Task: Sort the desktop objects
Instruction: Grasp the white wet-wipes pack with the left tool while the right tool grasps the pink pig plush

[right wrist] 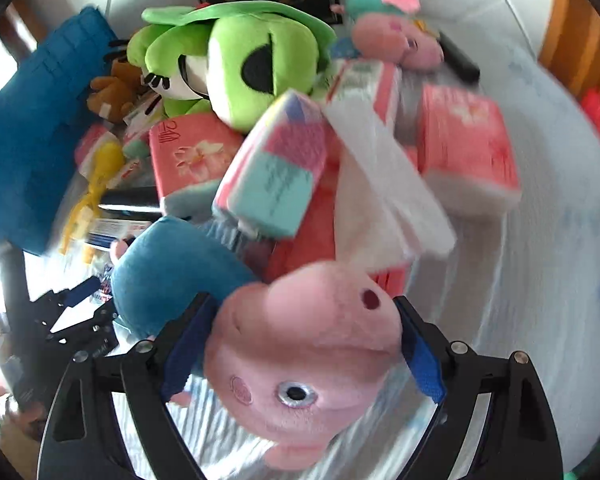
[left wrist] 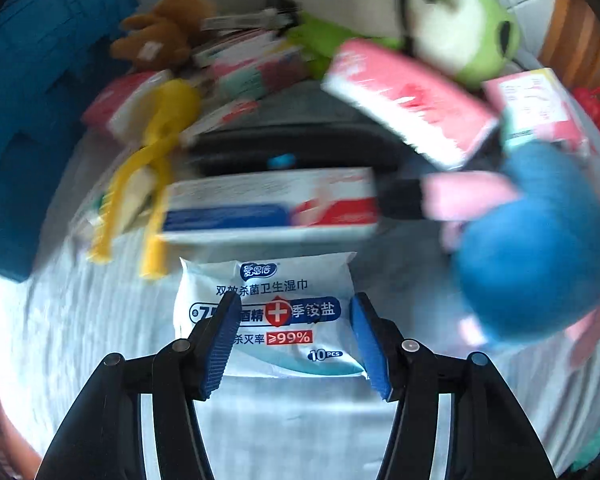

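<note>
Left gripper (left wrist: 296, 340): pads spread to either side of the wipes pack (left wrist: 268, 312), closing on it; contact hard to tell, left pad overlapping the pack's face, right pad at its edge. Pack sharp while everything else is blurred. Beyond the pack: a white-red-blue box (left wrist: 268, 204); left of the pack, yellow tongs (left wrist: 152, 160) and a blue basket (left wrist: 32, 128); right of it, blue plush body (left wrist: 536, 248).

Right gripper (right wrist: 300, 344): wide, clamped on the pink pig's head (right wrist: 300, 348), both pads against its sides. Past the pig: tissue packs (right wrist: 464, 148), white tissue (right wrist: 380, 200), green frog plush (right wrist: 240, 68).
</note>
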